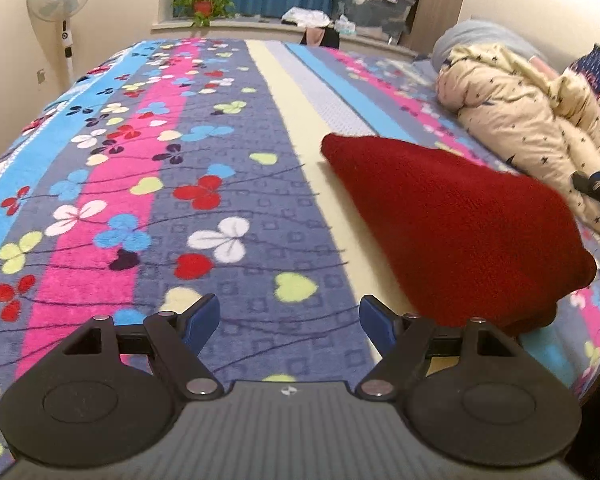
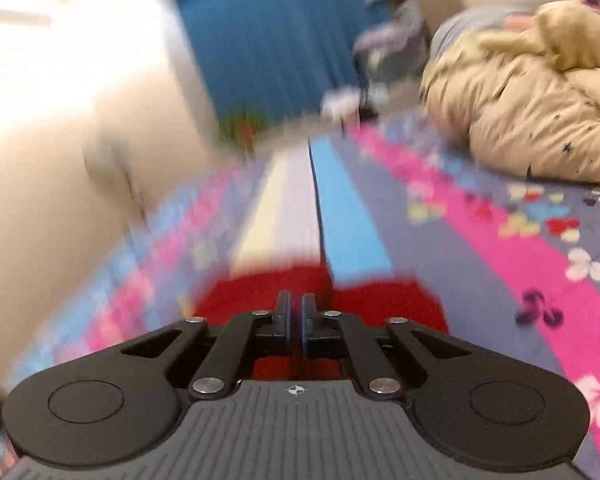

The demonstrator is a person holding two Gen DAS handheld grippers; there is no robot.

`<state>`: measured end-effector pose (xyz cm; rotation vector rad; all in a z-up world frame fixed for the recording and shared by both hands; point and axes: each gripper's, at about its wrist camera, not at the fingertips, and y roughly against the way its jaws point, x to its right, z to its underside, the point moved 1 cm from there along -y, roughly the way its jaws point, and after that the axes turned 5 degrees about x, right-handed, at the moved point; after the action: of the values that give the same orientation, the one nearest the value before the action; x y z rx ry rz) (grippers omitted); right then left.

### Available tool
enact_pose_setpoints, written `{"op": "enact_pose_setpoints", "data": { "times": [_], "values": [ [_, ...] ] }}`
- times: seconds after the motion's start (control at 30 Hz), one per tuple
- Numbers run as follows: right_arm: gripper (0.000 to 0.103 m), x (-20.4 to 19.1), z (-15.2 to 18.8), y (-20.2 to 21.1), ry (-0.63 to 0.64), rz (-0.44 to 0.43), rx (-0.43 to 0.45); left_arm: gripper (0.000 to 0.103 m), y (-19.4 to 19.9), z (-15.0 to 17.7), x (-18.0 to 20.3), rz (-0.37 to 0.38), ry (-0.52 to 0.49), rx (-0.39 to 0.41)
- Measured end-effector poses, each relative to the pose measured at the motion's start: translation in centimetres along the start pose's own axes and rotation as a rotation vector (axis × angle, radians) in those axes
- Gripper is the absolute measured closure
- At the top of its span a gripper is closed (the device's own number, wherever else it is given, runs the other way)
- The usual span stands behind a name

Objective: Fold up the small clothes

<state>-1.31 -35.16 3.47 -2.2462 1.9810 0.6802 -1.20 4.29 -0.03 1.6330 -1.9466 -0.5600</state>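
Left gripper (image 1: 290,320) is hovering low over the blanket (image 1: 148,184), jaws wide apart, nothing between them. Red garment (image 1: 452,236) is sitting just to its right, one corner lifted into a tent, not touching the left pads.

Right gripper (image 2: 296,312) is showing jaws closed to a thin slit. The red garment (image 2: 268,292) is spreading out on both sides of the tips and under the linkage, so I'm reading it as pinching an edge of the cloth, but the right view is heavily blurred and I can't see fabric in the slit itself.

Risks as I'm judging them:
- Pinch looking shallow, near the tips; the thick fuzzy knit could be slipping out if the right hand is pulling fast.
- Left is holding nothing, so the far side could be dragging on the blanket nap and bunching instead of folding flat.
- Cream clothes pile (image 1: 520,120) is lying near, on the right; a wide swing could be snagging it.
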Motion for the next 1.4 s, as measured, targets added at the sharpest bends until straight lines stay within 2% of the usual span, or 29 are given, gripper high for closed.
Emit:
{"op": "enact_pose_setpoints", "data": {
  "times": [0.03, 0.07, 0.17, 0.23, 0.27, 0.3, 0.37, 0.43, 0.47, 0.5, 0.53, 0.63, 0.7, 0.73, 0.77, 0.87, 0.93, 1.0, 1.07, 1.1, 1.13, 1.2, 1.27, 1.33, 1.4],
  "values": [
    [0.103, 0.9, -0.7, 0.5, -0.017, 0.04, 0.032, 0.022, 0.0, 0.0, 0.2, 0.005, -0.002, 0.005],
    [0.103, 1.9, -0.9, 0.5, -0.039, 0.067, 0.012, 0.022, -0.1, 0.1, 0.5, 0.009, -0.007, 0.011],
    [0.102, 3.8, 0.6, -1.5, -0.072, 0.138, -0.166, 0.022, -0.5, 0.3, 1.6, 0.02, -0.033, 0.029],
    [0.097, 3.2, 1.3, -1.7, -0.069, 0.1, -0.191, 0.022, -0.8, 0.4, 2.3, 0.023, -0.049, 0.042],
    [0.083, 2.7, 1.4, -1.7, -0.059, 0.043, -0.194, 0.022, -1.0, 0.5, 2.6, 0.026, -0.047, 0.048],
    [0.049, 2.3, 1.6, -1.8, -0.046, 0.002, -0.199, 0.022, -1.0, 0.5, 2.7, 0.038, -0.032, 0.05],
    [0.013, 1.5, 2.4, -2.6, -0.01, -0.033, -0.244, 0.022, -1.2, 0.4, 3.0, 0.068, -0.006, 0.059],
    [0.024, 1.1, 3.4, -3.5, 0.026, -0.012, -0.296, 0.022, -1.3, 0.3, 3.6, 0.073, -0.035, 0.071],
    [0.049, 1.0, 3.6, -4.0, 0.027, -0.01, -0.324, 0.022, -1.4, 0.0, 4.1, 0.07, -0.056, 0.079],
    [0.083, 0.9, 3.7, -4.5, 0.016, -0.034, -0.353, 0.022, -1.6, -0.2, 4.4, 0.068, -0.063, 0.08],
    [0.085, 0.7, 3.8, -4.9, 0.0, -0.067, -0.376, 0.022, -1.8, -0.6, 4.7, 0.064, -0.057, 0.075],
    [0.088, -0.3, 2.5, -3.1, 0.028, -0.095, -0.282, 0.021, -2.5, -2.3, 5.8, 0.085, -0.025, 0.053],
    [0.089, -0.3, 1.2, -1.8, 0.016, -0.121, -0.221, 0.014, -2.9, -3.8, 7.2, 0.11, -0.03, 0.066],
    [0.089, 0.1, 1.1, -1.9, 0.011, -0.098, -0.241, 0.013, -3.2, -4.3, 7.6, 0.124, -0.029, 0.072],
    [0.089, 0.7, 1.5, -2.2, 0.009, -0.065, -0.287, 0.012, -3.8, -4.8, 8.2, 0.144, -0.021, 0.069],
    [0.081, 2.4, 5.1, -5.1, 0.013, 0.009, -0.583, 0.01, -6.4, -5.8, 8.9, 0.167, 0.02, 0.021],
    [0.075, 1.9, 4.8, -4.9, 0.051, 0.02, -0.559, 0.006, -8.2, -6.3, 8.9, 0.167, 0.052, -0.012],
    [0.048, 2.1, 3.2, -4.0, 0.03, 0.009, -0.46, 0.006, -10.3, -6.7, 8.4, 0.172, 0.101, -0.047],
    [0.034, 3.7, 1.6, -3.3, -0.059, 0.053, -0.339, 0.006, -12.4, -7.0, 7.7, 0.187, 0.159, -0.093],
    [0.027, 4.5, 1.2, -3.4, -0.105, 0.08, -0.305, 0.006, -13.6, -7.1, 7.2, 0.199, 0.191, -0.124],
    [0.025, 5.5, 1.0, -3.9, -0.162, 0.115, -0.288, 0.003, -14.9, -7.1, 6.7, 0.213, 0.222, -0.158],
    [0.025, 7.0, 1.4, -5.4, -0.214, 0.155, -0.326, 0.0, -17.3, -6.6, 5.7, 0.269, 0.323, -0.224],
    [0.025, 7.6, 2.4, -7.2, -0.214, 0.191, -0.391, 0.0, -19.0, -6.2, 5.1, 0.34, 0.403, -0.265],
    [0.025, 8.0, 3.6, -8.8, -0.22, 0.214, -0.467, 0.0, -20.4, -5.8, 5.2, 0.38, 0.445, -0.281],
    [0.019, 7.9, 4.8, -9.4, -0.275, 0.213, -0.498, 0.0, -21.7, -5.4, 5.2, 0.398, 0.477, -0.288]
  ]
}}
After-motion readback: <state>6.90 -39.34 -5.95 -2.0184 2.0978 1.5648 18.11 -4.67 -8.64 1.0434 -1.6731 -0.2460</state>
